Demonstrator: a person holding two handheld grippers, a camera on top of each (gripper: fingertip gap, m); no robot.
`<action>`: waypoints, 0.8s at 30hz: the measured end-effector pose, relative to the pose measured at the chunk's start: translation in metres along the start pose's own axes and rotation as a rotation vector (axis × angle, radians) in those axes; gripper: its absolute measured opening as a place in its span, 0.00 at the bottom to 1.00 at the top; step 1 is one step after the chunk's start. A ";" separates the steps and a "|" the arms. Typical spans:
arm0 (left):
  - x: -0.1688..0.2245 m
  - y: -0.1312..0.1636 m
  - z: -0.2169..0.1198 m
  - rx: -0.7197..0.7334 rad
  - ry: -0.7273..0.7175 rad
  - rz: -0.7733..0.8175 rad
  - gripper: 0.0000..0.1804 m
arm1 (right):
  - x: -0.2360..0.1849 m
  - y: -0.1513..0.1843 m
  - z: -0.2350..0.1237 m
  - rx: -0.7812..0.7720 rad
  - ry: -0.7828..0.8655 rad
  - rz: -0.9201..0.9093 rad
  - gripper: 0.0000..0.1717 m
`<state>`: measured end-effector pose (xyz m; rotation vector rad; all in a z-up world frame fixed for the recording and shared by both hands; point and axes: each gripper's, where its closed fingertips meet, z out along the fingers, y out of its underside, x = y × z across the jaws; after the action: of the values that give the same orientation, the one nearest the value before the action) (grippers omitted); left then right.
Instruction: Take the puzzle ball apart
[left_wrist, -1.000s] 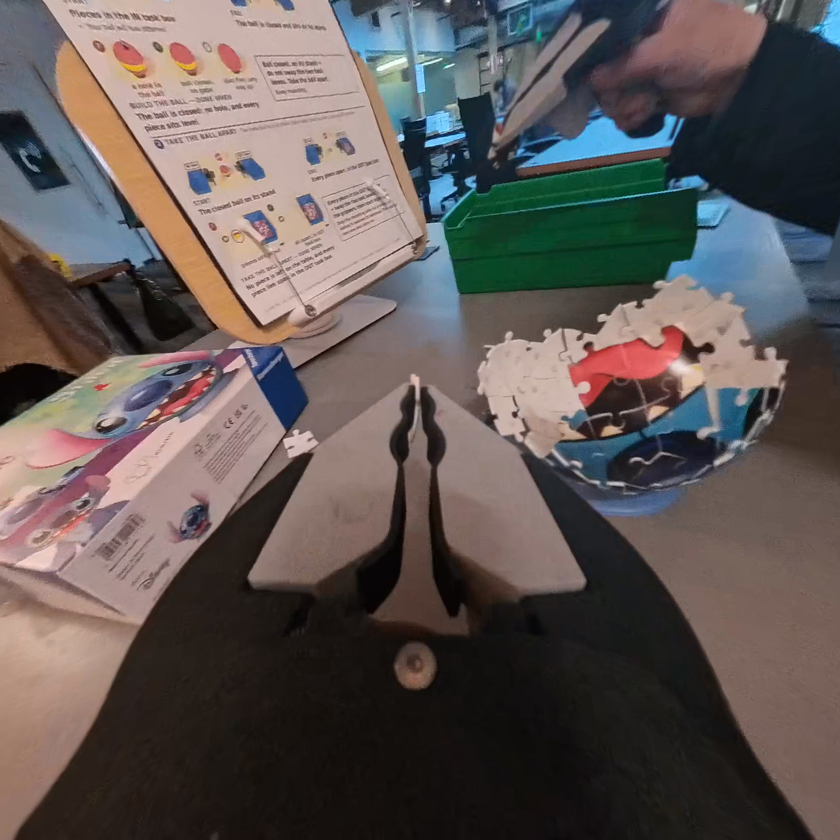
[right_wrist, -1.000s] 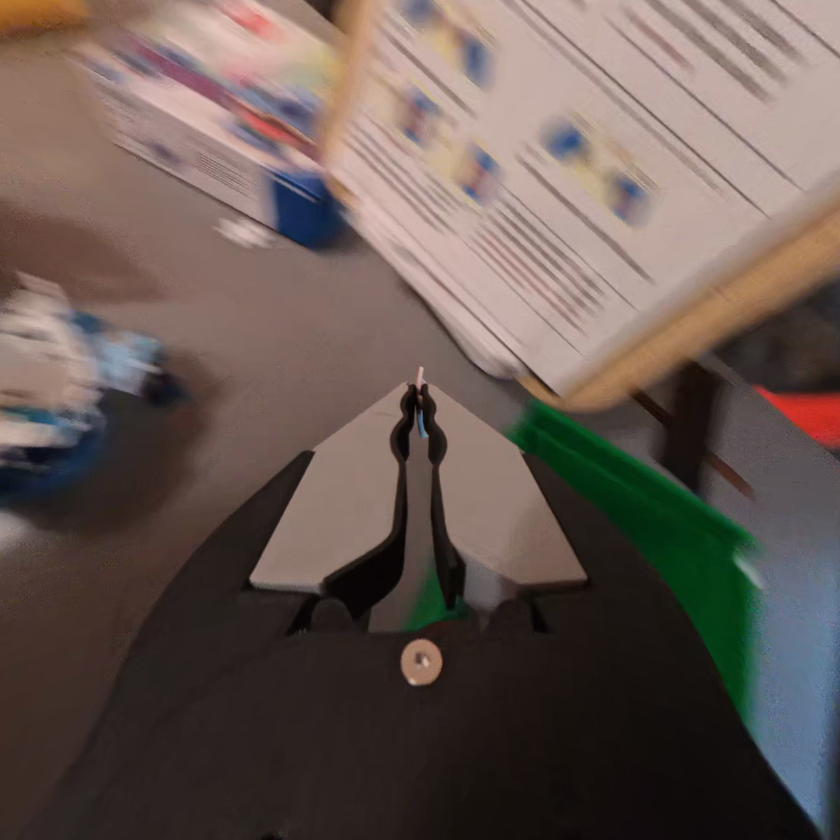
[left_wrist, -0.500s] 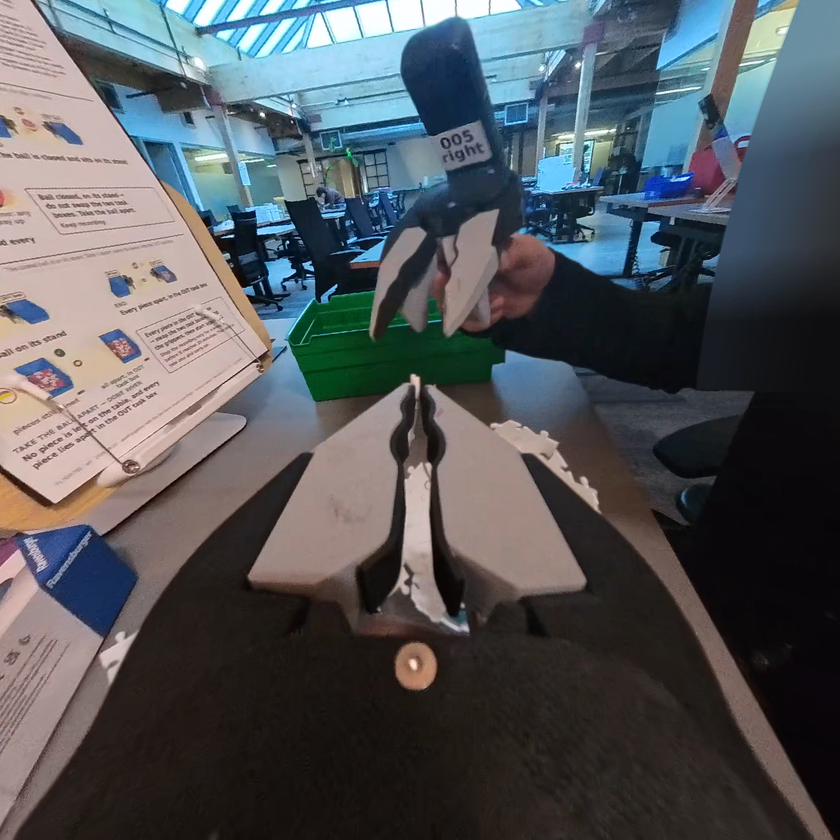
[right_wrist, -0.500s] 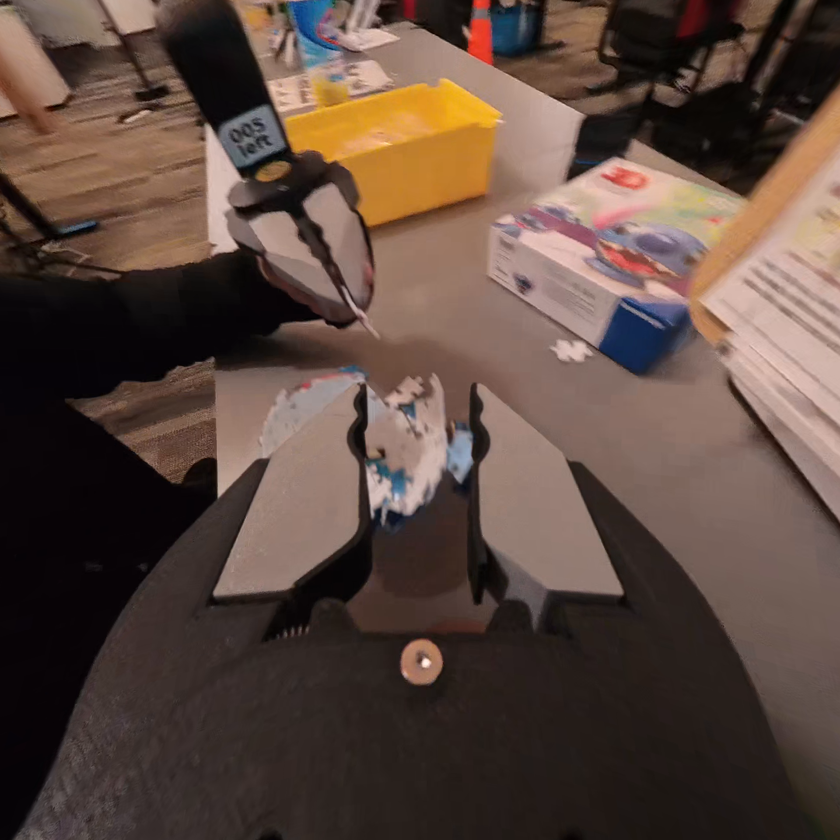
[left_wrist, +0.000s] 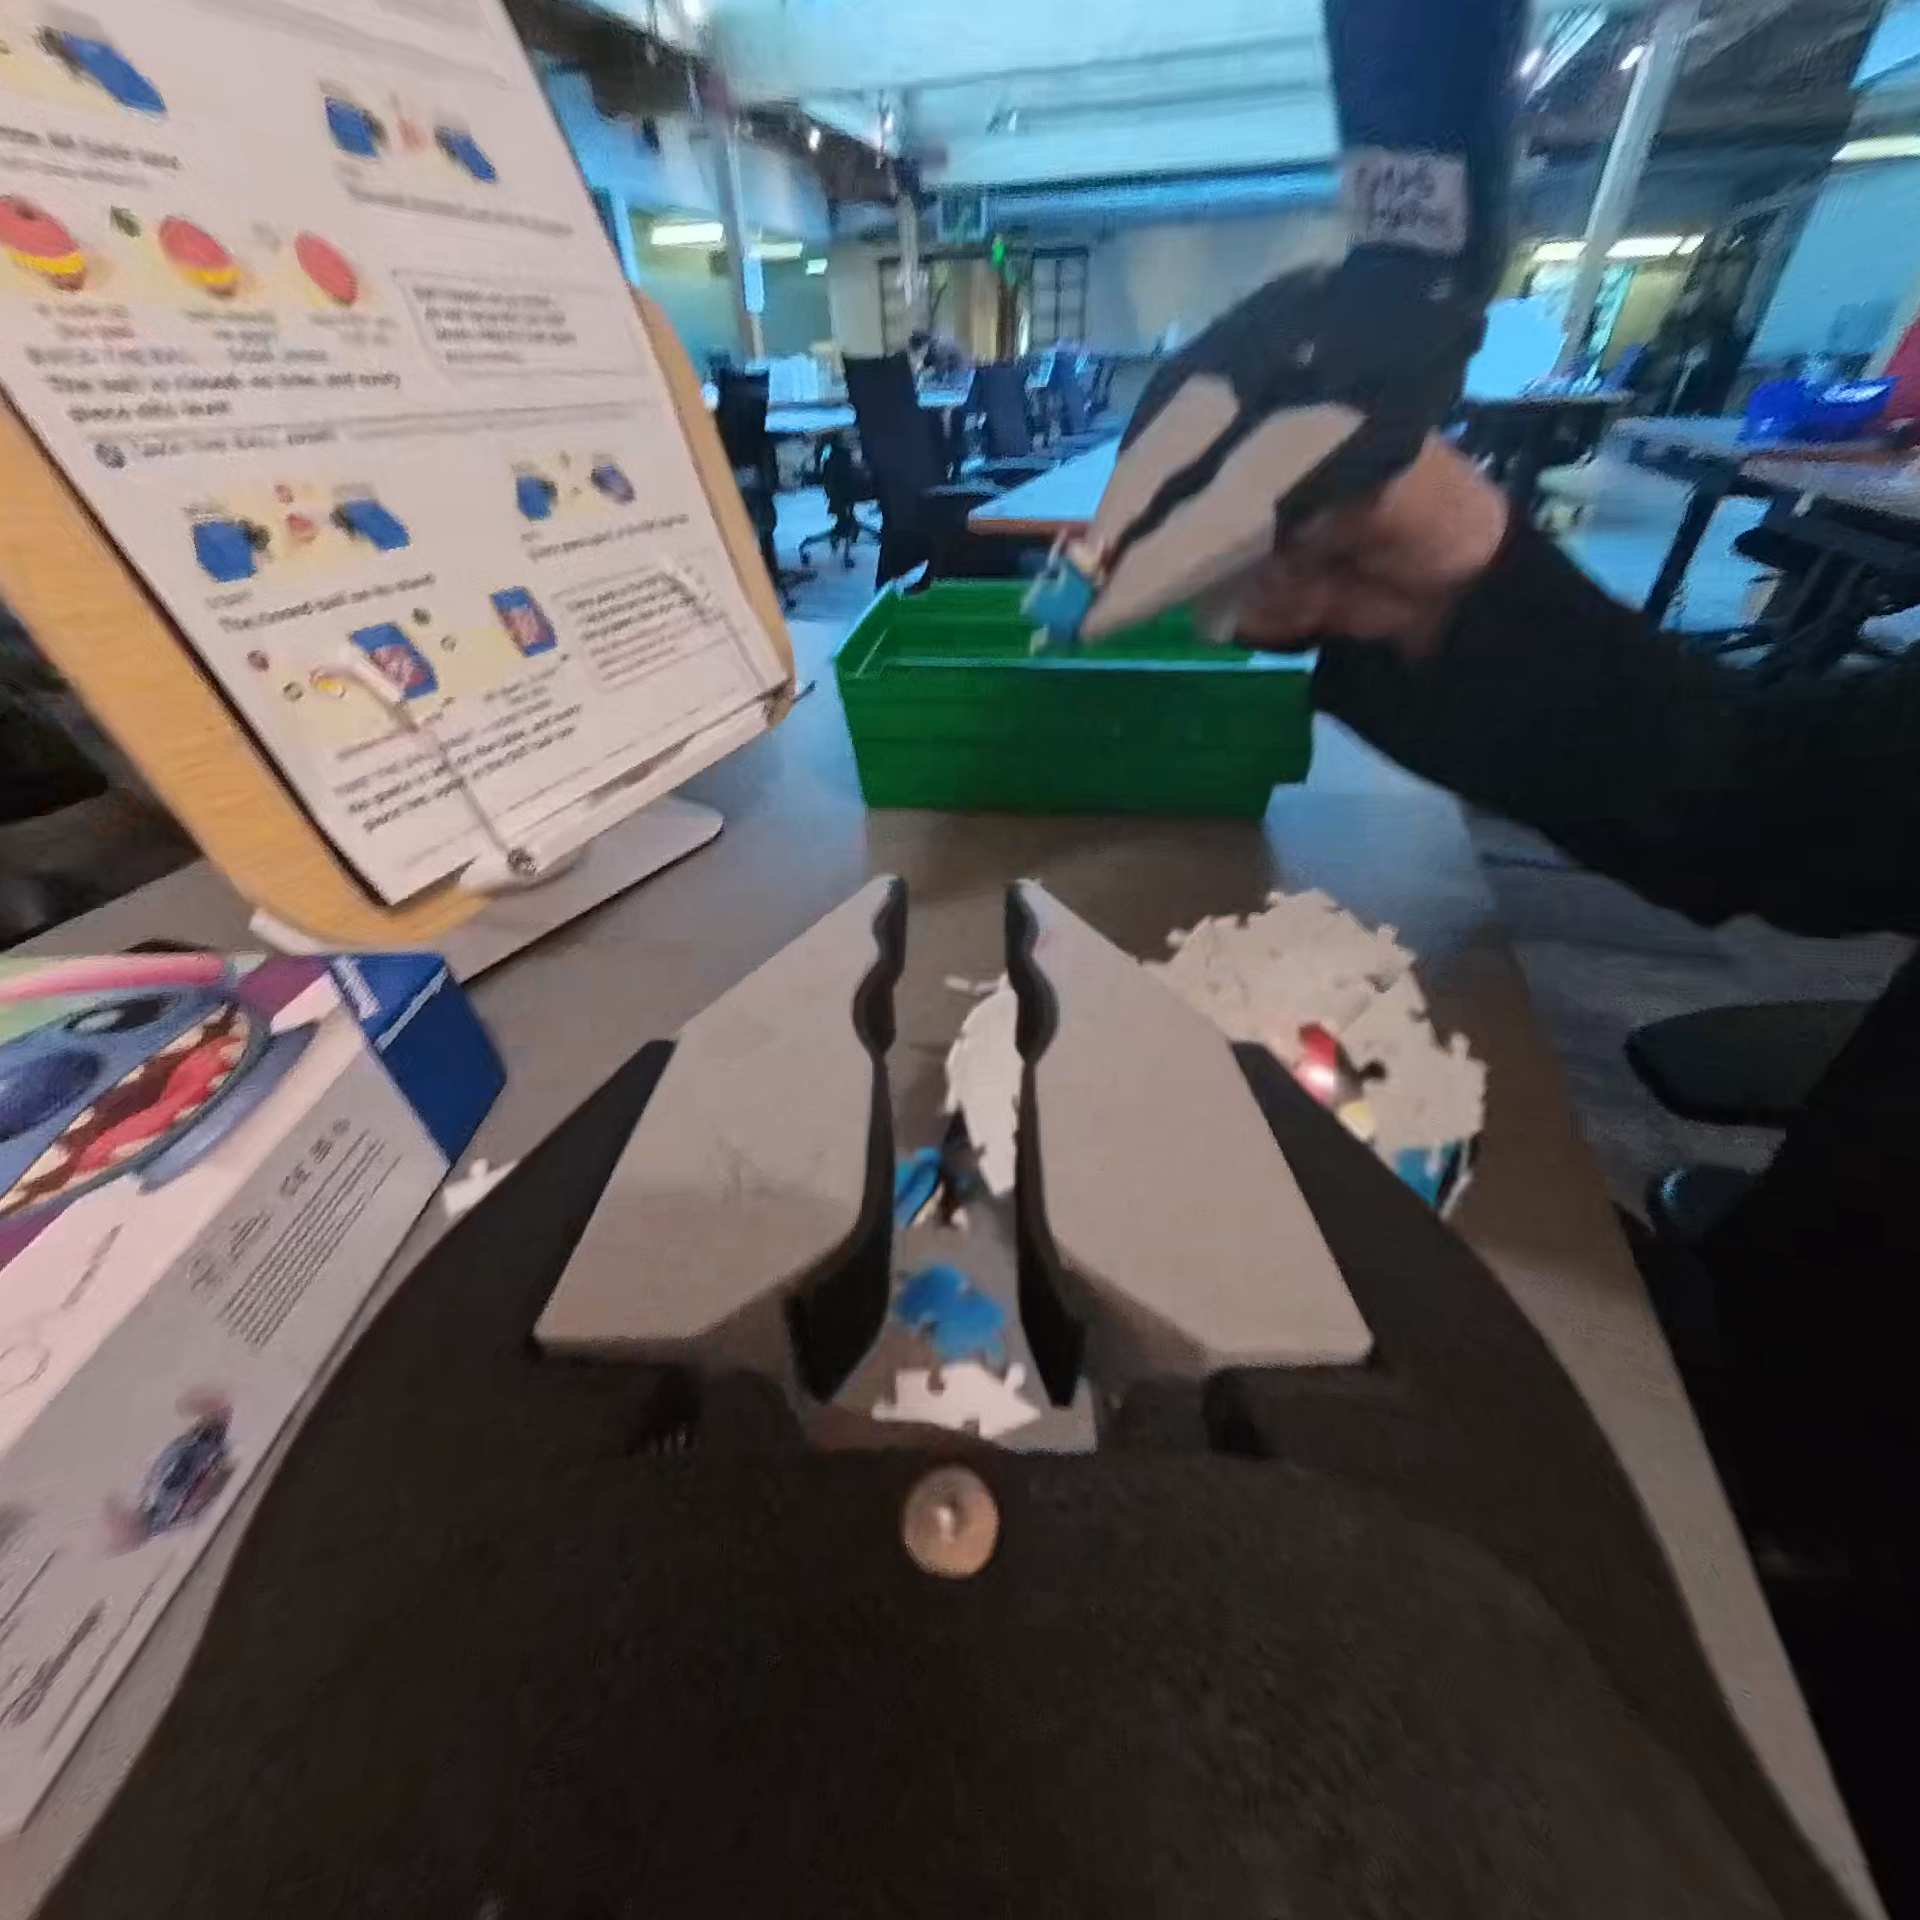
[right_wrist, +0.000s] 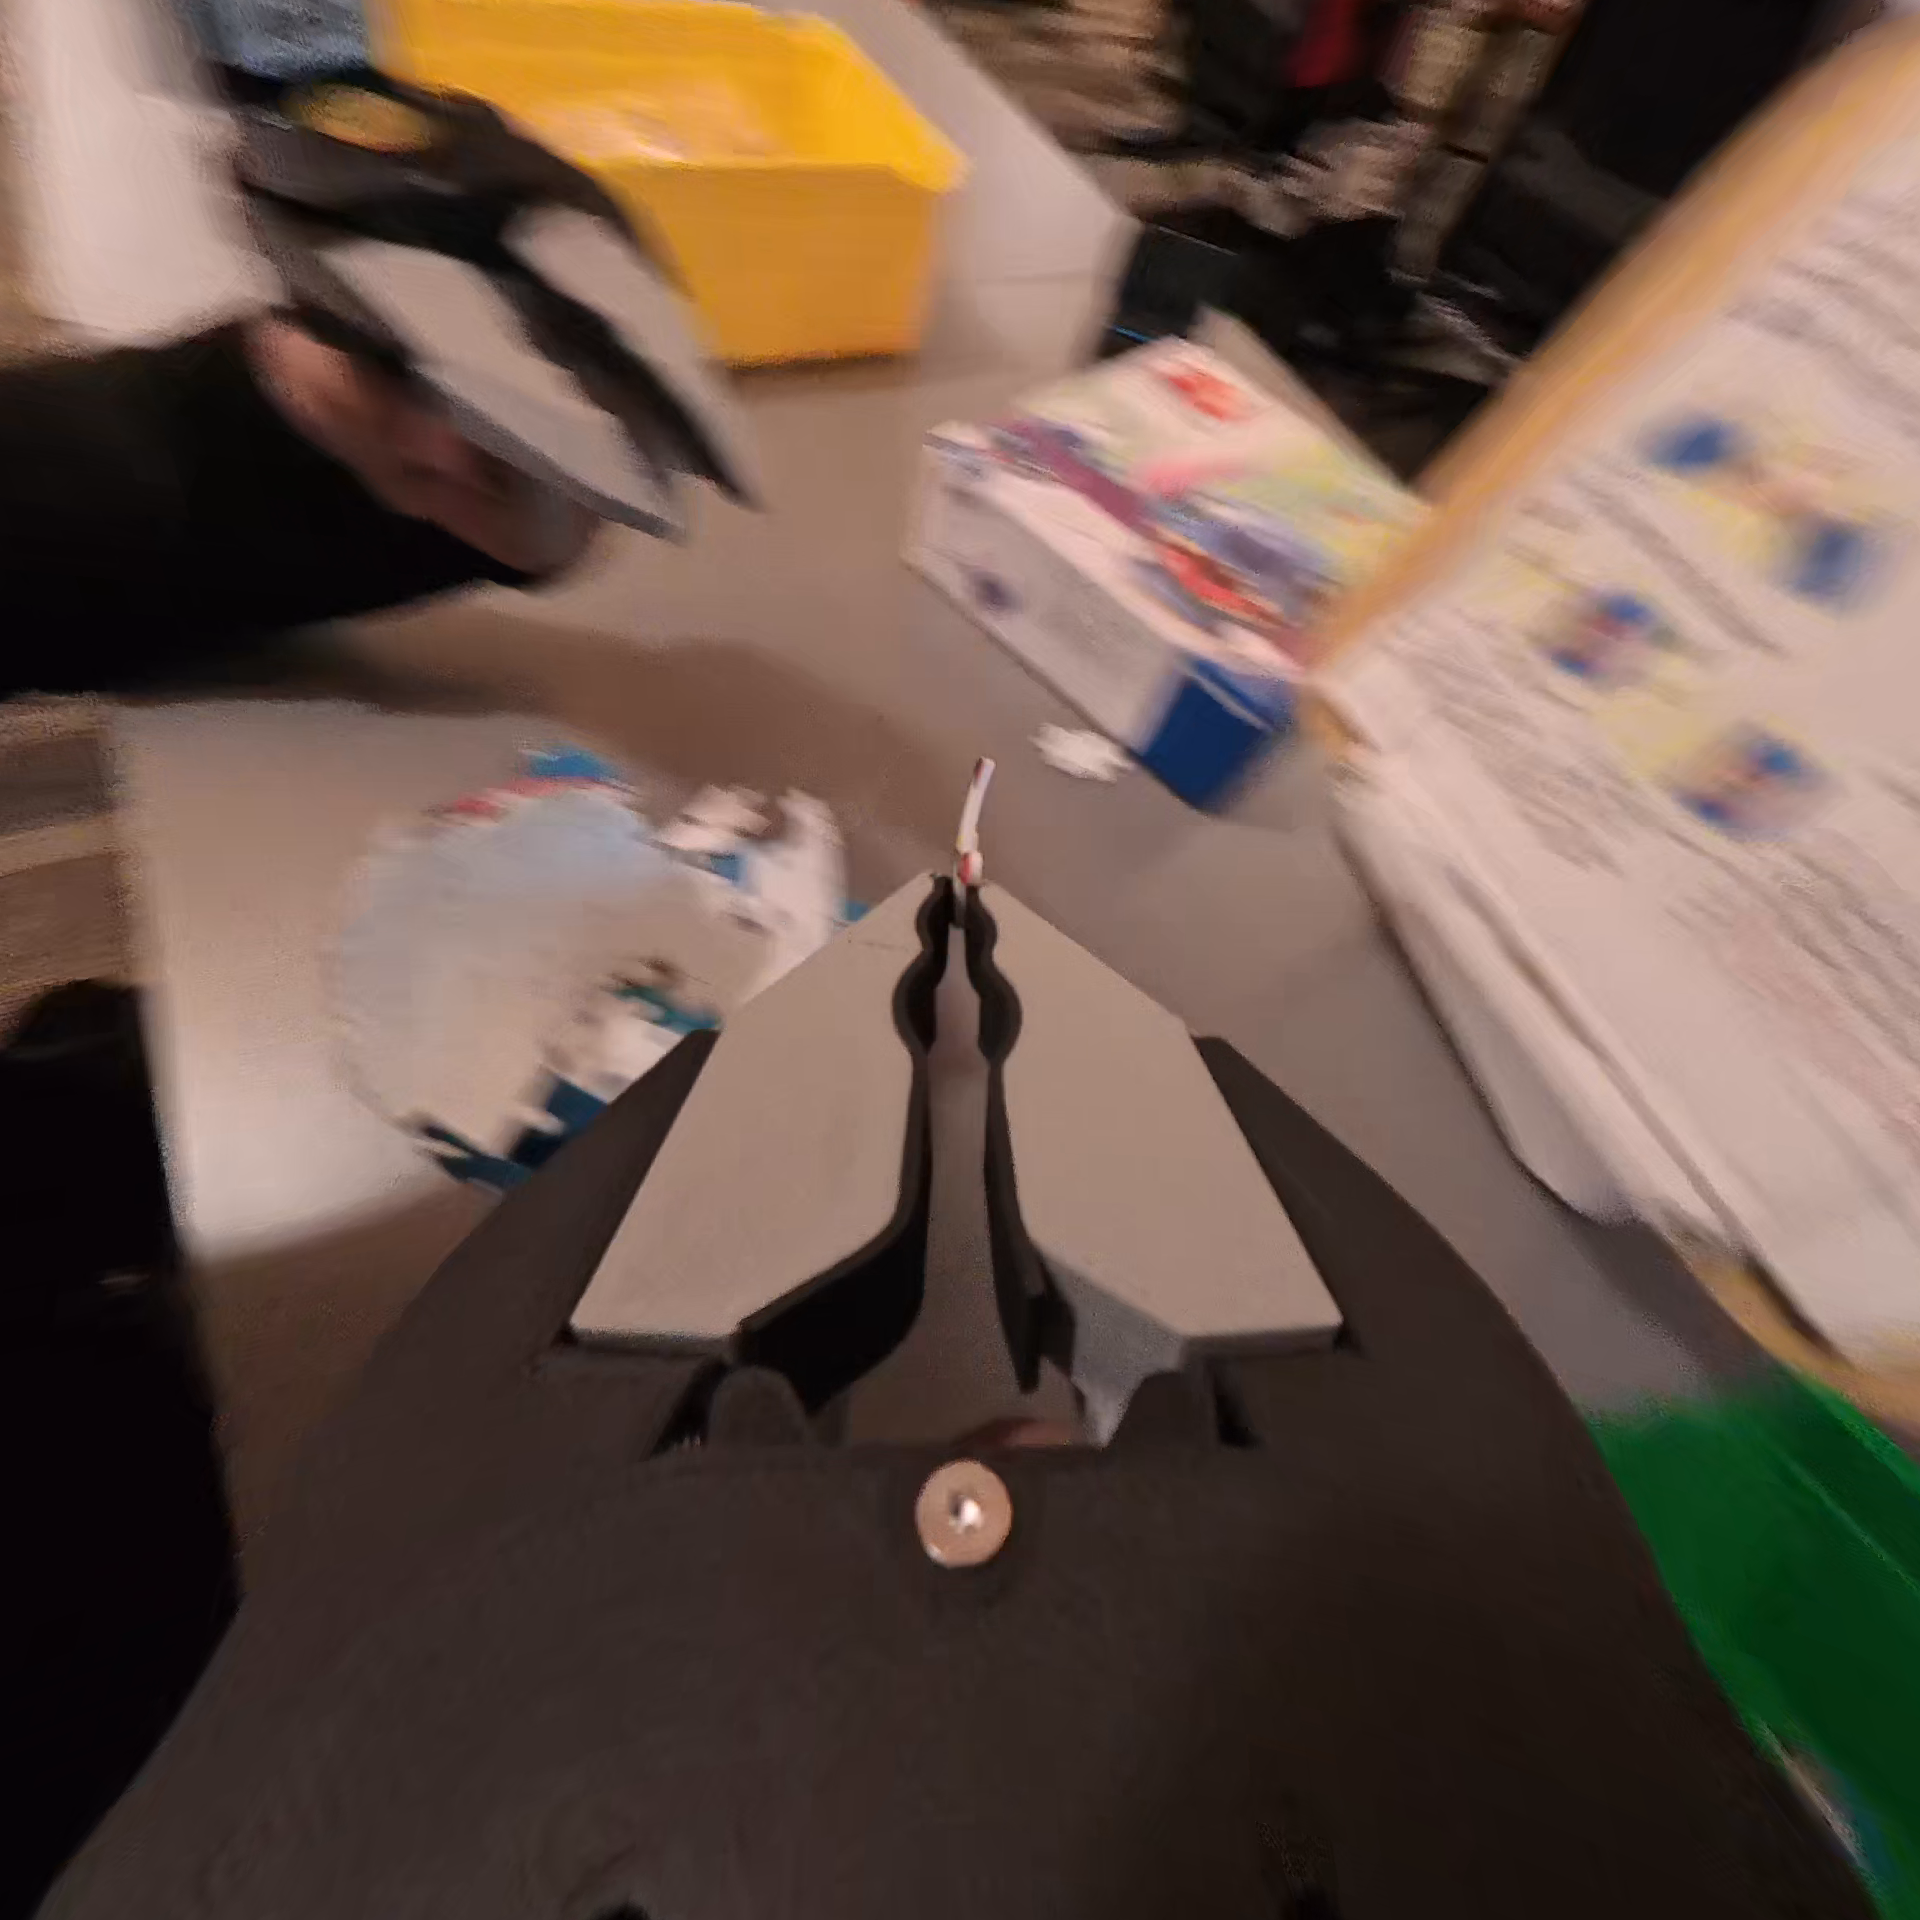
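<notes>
My left gripper (left_wrist: 956, 904) is open with nothing between its pads, just above a half-taken-apart puzzle ball (left_wrist: 1320, 997), white inside and blue outside. Part of the ball shows through the gap. My right gripper (right_wrist: 961, 883) is shut on a thin puzzle piece (right_wrist: 977, 800), white with a red spot, which sticks out past the tips. In the left wrist view the right gripper (left_wrist: 1081, 613) holds the piece (left_wrist: 1060, 603) over the green bin (left_wrist: 1070, 727). The right wrist view is blurred; it shows the ball (right_wrist: 582, 914) and the left gripper (right_wrist: 717, 509) farther off.
An instruction board (left_wrist: 343, 416) on a stand is at the left. A colourful puzzle box (left_wrist: 208, 1122) lies at the near left, with a loose white piece (left_wrist: 473, 1184) beside it. A yellow bin (right_wrist: 748, 187) stands beyond the table. A person's black sleeves reach in.
My left gripper was shut on a thin white piece and has opened; the piece is gone from it. My right gripper was open over the ball half a second ago and is shut on a piece by the green bin.
</notes>
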<state>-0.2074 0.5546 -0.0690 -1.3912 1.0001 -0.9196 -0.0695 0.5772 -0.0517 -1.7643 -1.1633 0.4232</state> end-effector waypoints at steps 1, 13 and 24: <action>-0.006 0.014 -0.005 -0.082 -0.015 -0.012 0.10 | 0.038 0.017 -0.021 -0.053 0.129 0.031 0.00; -0.005 0.090 -0.008 -0.379 0.059 -0.184 0.23 | 0.024 0.070 0.002 -0.114 -0.105 0.347 0.21; 0.001 0.081 0.044 -0.407 0.155 -0.228 0.30 | -0.049 0.081 0.104 -0.223 -0.579 0.127 0.18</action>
<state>-0.1708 0.5676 -0.1523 -1.8251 1.2101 -1.0412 -0.1238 0.5815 -0.1809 -1.9797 -1.5460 0.9577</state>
